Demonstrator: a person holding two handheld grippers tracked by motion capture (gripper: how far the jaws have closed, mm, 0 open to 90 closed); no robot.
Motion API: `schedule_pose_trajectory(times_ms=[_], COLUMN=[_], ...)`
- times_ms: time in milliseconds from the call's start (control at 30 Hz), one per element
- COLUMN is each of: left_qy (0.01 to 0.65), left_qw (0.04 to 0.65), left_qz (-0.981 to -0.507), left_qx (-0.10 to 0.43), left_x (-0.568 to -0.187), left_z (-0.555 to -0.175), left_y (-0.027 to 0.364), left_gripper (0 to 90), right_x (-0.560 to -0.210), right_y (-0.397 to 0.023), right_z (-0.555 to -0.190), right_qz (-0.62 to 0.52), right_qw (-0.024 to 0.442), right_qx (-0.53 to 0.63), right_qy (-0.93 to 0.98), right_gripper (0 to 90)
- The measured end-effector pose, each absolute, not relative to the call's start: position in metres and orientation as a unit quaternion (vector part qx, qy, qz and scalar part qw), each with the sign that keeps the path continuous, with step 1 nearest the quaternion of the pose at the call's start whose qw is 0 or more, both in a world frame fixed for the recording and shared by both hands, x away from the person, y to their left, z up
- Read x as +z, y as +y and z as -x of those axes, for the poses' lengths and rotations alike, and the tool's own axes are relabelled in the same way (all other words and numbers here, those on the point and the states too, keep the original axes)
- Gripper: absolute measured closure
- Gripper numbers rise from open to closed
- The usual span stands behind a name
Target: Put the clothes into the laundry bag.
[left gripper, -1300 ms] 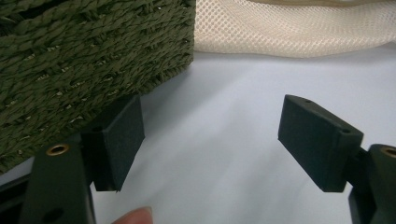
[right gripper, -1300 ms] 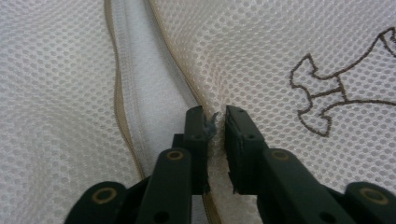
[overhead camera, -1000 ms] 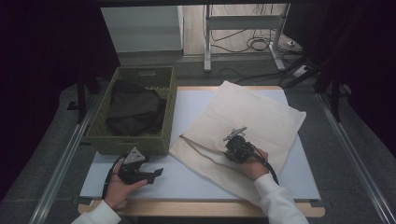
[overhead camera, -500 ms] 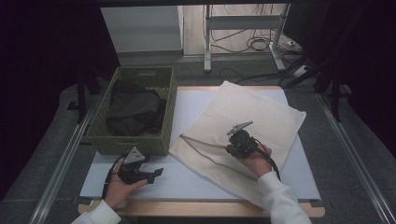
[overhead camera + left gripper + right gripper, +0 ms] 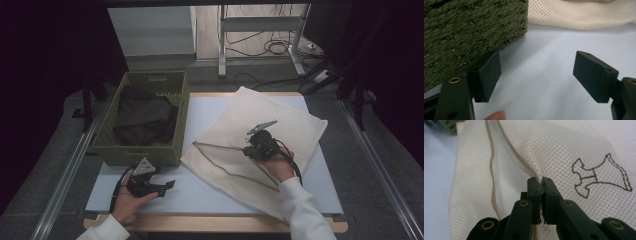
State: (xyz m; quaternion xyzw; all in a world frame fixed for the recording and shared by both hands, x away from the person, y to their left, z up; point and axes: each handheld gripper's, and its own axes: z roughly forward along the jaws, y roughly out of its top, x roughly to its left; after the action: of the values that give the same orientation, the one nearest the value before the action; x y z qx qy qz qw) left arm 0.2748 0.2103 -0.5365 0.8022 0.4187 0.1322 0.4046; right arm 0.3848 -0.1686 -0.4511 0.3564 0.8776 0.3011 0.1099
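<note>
While the left gripper (image 5: pixel 536 75) gapes, the right gripper (image 5: pixel 541 185) pinches the mesh bag (image 5: pixel 564 152) (by its opening).

table (image 5: pixel 210 200) white top | on it: wicker basket (image 5: pixel 145 150), mesh bag (image 5: pixel 295 130), likely flat

A woven green basket (image 5: pixel 142 152) is set at the left of the white table top (image 5: pixel 200 195), and a dark garment (image 5: pixel 145 120) is crumpled inside it. Beyond the table, a white cabinet (image 5: pixel 152 30) and a metal frame (image 5: pixel 260 35) are seen, with cables (image 5: pixel 272 47) coiled on the floor.
</note>
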Motion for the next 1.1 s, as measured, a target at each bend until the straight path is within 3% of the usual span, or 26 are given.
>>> schedule_pose_trajectory(times_ms=[1100], left_qy=[0.421], left_qw=[0.395], left_qz=[-0.805], left_qx=[0.133], left_x=[-0.538], left_z=[-0.276], left_y=[0.209], left_gripper=[22.5], right_x=[-0.411], right_y=[-0.190], right_z=[-0.384], right_qz=[-0.360], right_qw=[0.131], right_qx=[0.364], right_qy=[0.849], right_gripper=[85.5])
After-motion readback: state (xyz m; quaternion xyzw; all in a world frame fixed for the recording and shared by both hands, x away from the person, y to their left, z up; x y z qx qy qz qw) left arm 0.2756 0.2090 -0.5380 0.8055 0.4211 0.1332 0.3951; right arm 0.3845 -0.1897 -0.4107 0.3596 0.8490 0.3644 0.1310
